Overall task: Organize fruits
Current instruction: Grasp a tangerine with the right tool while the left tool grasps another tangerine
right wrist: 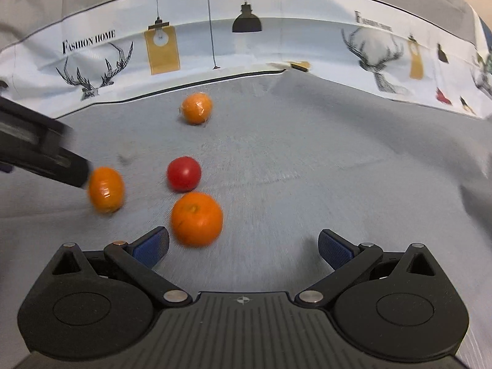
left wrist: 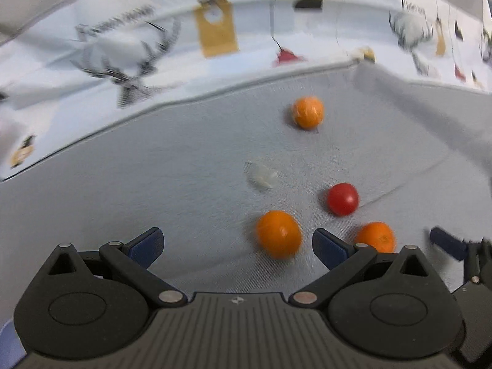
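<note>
Three oranges and a red tomato lie on a grey cloth. In the left wrist view, my left gripper (left wrist: 238,244) is open and empty, with the near orange (left wrist: 278,233) just ahead between its fingers. The tomato (left wrist: 342,199), a second orange (left wrist: 375,236) and a far orange (left wrist: 307,111) lie beyond. In the right wrist view, my right gripper (right wrist: 243,247) is open and empty; an orange (right wrist: 196,219) lies just ahead left, the tomato (right wrist: 184,173) behind it, another orange (right wrist: 106,189) at the left gripper's tip, and the far orange (right wrist: 196,107) at the back.
A small clear plastic scrap (left wrist: 261,175) lies on the cloth (left wrist: 153,200). A printed backdrop with antlers and lamps (right wrist: 246,40) stands behind. The cloth is rumpled at the right (right wrist: 369,123). The left gripper's body (right wrist: 40,153) enters at the left.
</note>
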